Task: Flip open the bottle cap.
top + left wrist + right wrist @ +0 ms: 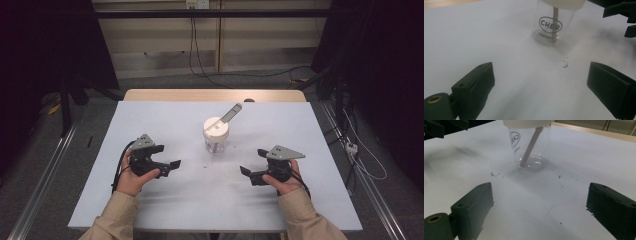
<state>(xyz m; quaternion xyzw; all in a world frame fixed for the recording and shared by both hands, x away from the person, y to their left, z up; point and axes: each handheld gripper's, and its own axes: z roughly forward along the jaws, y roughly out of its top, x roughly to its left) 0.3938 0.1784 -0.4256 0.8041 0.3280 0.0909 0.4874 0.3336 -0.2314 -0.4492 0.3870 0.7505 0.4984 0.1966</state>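
i see the clear jar (216,139) standing upright near the middle of the white worktop (150,210), between my two hands and a little farther from me than both of them. it has a cream lid (215,129) and a flat grey handle (231,113) that rises from the lid and leans away to the back right. inside the jar a thin pale stick (530,146) goes down slanted to the bottom.

my left gripper (167,164) points toward the centre, and the jar lies ahead of it and to its right side. its jaws stand wide apart with nothing between them, only bare worktop. my right gripper (250,169) also points inward, the jar is ahead and to its left, and its jaws are apart and empty too. in the high view the right gripper looks to me slightly nearer to the jar, but the difference is small and i would not be sure. both are apart from the jar, not touching.

on the glass i can read "cher" (550,24) inside an oval, and under it a smaller line beginning "cher", the rest i cannot read. some small dark crumbs (565,63) lie on the worktop in front of the jar.
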